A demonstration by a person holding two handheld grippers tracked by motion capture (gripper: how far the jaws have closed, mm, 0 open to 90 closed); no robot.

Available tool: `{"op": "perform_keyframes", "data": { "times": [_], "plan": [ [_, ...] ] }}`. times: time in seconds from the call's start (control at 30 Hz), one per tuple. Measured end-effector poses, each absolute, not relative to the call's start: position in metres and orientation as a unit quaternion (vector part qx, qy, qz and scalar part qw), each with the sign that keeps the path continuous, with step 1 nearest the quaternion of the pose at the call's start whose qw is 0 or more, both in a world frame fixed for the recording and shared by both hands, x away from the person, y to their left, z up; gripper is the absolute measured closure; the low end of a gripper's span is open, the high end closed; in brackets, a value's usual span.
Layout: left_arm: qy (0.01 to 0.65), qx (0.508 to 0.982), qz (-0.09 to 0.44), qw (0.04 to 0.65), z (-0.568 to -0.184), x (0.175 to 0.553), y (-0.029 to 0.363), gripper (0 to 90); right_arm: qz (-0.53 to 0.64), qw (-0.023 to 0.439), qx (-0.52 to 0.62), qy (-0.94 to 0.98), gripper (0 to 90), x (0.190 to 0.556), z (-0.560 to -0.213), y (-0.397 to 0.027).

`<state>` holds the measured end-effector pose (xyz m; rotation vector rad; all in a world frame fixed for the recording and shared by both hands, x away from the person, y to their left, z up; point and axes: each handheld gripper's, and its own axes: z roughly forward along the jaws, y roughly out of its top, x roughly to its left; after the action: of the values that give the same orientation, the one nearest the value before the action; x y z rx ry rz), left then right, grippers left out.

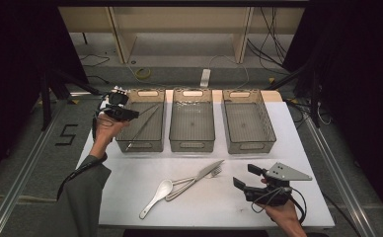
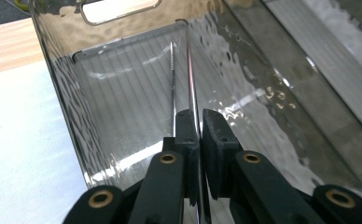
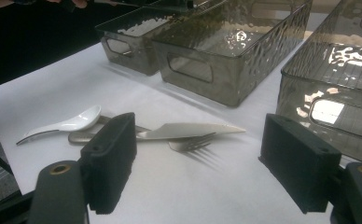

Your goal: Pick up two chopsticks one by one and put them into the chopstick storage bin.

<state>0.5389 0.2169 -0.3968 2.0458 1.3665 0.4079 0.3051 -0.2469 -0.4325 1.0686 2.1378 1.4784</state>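
Note:
My left gripper point(image 1: 132, 114) hangs over the left clear bin point(image 1: 141, 146). In the left gripper view its jaws point(image 2: 200, 126) are shut on a thin metal chopstick point(image 2: 191, 79) that slants down into the bin. A second chopstick point(image 2: 172, 79) lies beside it. Both rods point(image 1: 142, 128) show as thin lines across that bin. My right gripper point(image 1: 243, 177) stands open near the table's front right, with nothing between its fingers point(image 3: 198, 172). Just ahead of it lie a white spoon point(image 3: 72, 123), a knife point(image 3: 188, 130) and a fork point(image 3: 193, 142).
The middle bin point(image 1: 192, 146) and the right bin point(image 1: 249, 147) stand in a row with the left one across the back of the white table point(image 1: 229, 207). Spoon point(image 1: 155, 196), knife point(image 1: 207, 173) and fork point(image 1: 215, 171) lie at front centre. Wooden shelving stands beyond.

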Motion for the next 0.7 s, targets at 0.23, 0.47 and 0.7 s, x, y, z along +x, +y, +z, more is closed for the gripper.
{"op": "perform_keyframes", "data": {
  "times": [0.23,0.47,0.7],
  "plan": [
    [0.529,0.764,0.162,0.331,-0.395,0.542,0.215,34.3,0.518,0.164,0.375,0.751,27.6,0.305,-0.433,-0.247],
    [0.529,0.758,0.161,0.346,-0.386,0.537,0.214,27.1,0.518,0.164,0.375,0.751,27.6,0.305,-0.432,-0.247],
    [0.530,0.752,0.134,0.369,-0.376,0.523,0.214,22.9,0.519,0.164,0.375,0.750,27.6,0.305,-0.432,-0.247]
  ]
}}
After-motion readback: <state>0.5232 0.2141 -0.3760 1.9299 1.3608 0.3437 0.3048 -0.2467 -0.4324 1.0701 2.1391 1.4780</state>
